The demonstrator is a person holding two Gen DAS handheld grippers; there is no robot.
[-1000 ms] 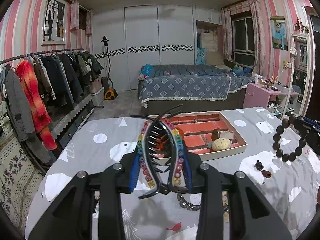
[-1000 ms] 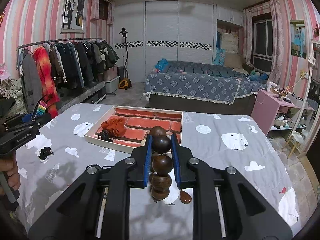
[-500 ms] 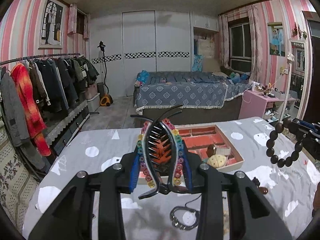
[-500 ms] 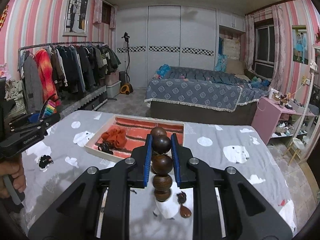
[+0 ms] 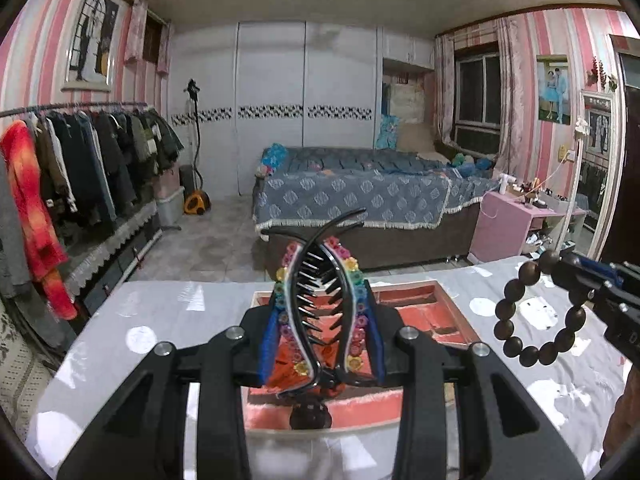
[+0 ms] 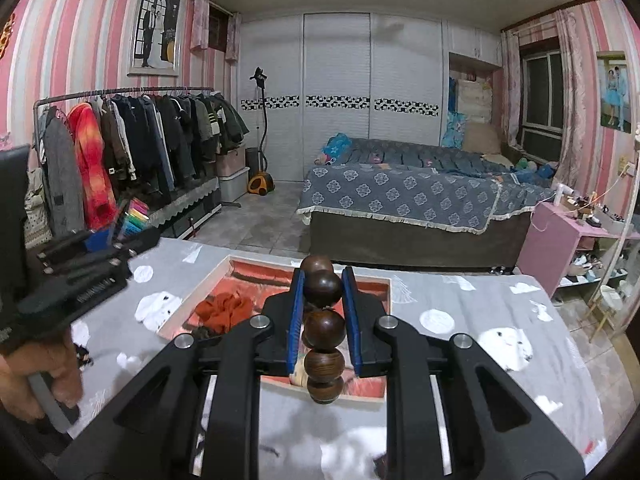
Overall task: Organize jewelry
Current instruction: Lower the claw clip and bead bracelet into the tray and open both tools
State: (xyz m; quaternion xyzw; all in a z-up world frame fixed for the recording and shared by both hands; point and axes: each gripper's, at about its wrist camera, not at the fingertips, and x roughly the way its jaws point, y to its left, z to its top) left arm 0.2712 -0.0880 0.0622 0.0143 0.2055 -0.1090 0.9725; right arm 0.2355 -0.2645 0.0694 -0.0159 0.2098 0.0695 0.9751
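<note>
Across the lower frame, grey bench (image 5: 168, 312) with white patches carries a red-lined tray (image 5: 416, 304) at centre. Left gripper (image 5: 322, 320) fingers clamp a hair clip (image 5: 320, 296) above the tray. Right gripper (image 6: 322, 316) fingers pinch a bead bracelet (image 6: 322, 326). Bed (image 5: 352, 196) behind; clothes rack (image 5: 80, 160) at left.

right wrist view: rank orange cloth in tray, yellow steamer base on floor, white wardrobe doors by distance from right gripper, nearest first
1. orange cloth: in the tray's left part, just left of and beyond the right gripper, whose jaws are shut on the bead bracelet.
2. yellow steamer base: on the floor past the table, beside the clothes rack.
3. white wardrobe doors: back wall, farthest.
</note>
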